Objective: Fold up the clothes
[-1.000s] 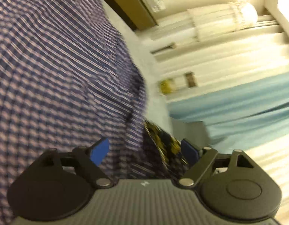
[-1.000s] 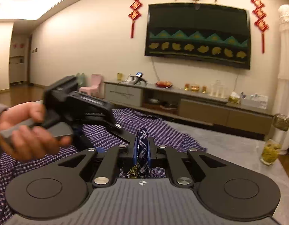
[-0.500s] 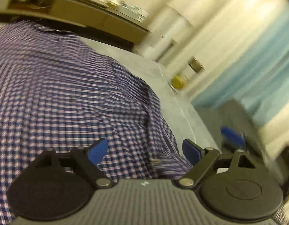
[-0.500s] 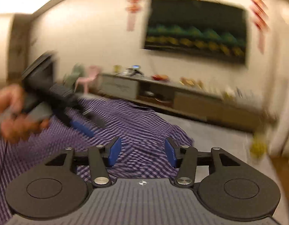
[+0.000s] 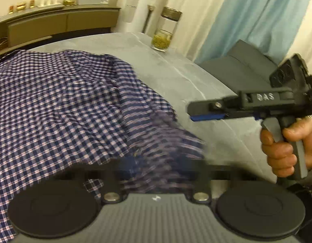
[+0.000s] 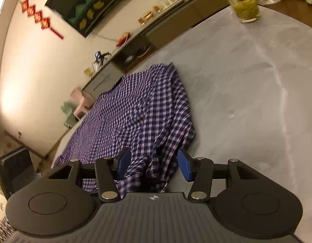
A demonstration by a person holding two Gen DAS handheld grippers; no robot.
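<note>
Released a second ago, the checked shirt (image 6: 139, 109) now lies loose between the blue pads of the right gripper (image 6: 153, 165), whose jaws stand partly apart with neither pad pressing the cloth. Where the left gripper (image 5: 156, 168) hung wide open before, its fingers are a dark blur, come together on a fold of the shirt's hem. The shirt is spread over a grey table (image 6: 247, 93), rumpled at its near edge. A hand (image 5: 285, 147) grips the right gripper's handle. A glass jar (image 5: 163, 38) stands at the table's far corner.
</note>
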